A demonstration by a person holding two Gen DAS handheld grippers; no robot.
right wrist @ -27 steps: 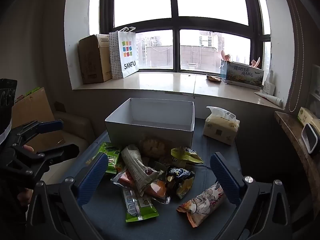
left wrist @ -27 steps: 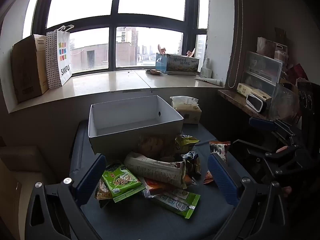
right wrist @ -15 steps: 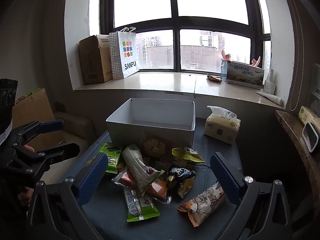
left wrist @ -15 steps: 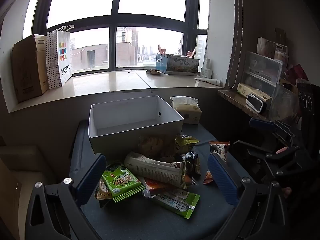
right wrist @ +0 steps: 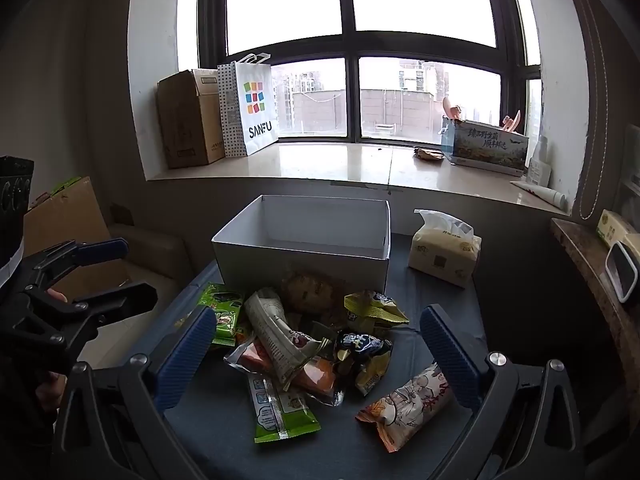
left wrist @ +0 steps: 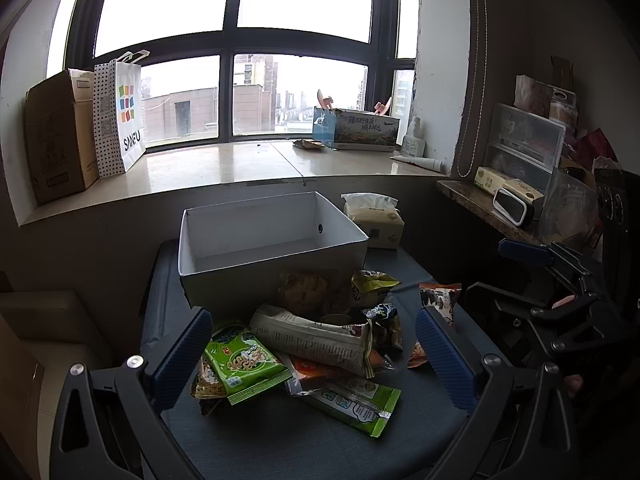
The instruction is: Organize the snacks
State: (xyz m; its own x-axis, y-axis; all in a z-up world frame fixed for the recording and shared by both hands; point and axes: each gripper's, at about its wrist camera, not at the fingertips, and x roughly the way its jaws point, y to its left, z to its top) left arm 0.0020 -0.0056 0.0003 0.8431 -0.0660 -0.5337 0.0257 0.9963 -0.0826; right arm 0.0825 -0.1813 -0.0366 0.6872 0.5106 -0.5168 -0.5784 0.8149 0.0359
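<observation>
White cardboard box (right wrist: 304, 240) sits at twelve o'clock behind the snack pile (right wrist: 312, 344), apparently empty, while left gripper (left wrist: 316, 356) and right gripper (right wrist: 320, 356) gape wide, holding nothing.

Home room, windowsill (left wrist: 224, 168), tissue pack (right wrist: 444, 254)

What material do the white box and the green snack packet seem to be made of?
White box: likely matte cardboard, with thin, straight walls and sharp folded corners. Green snack packet: probably glossy plastic film; it catches light, wrinkles, and has crimped, sealed ends.
</observation>
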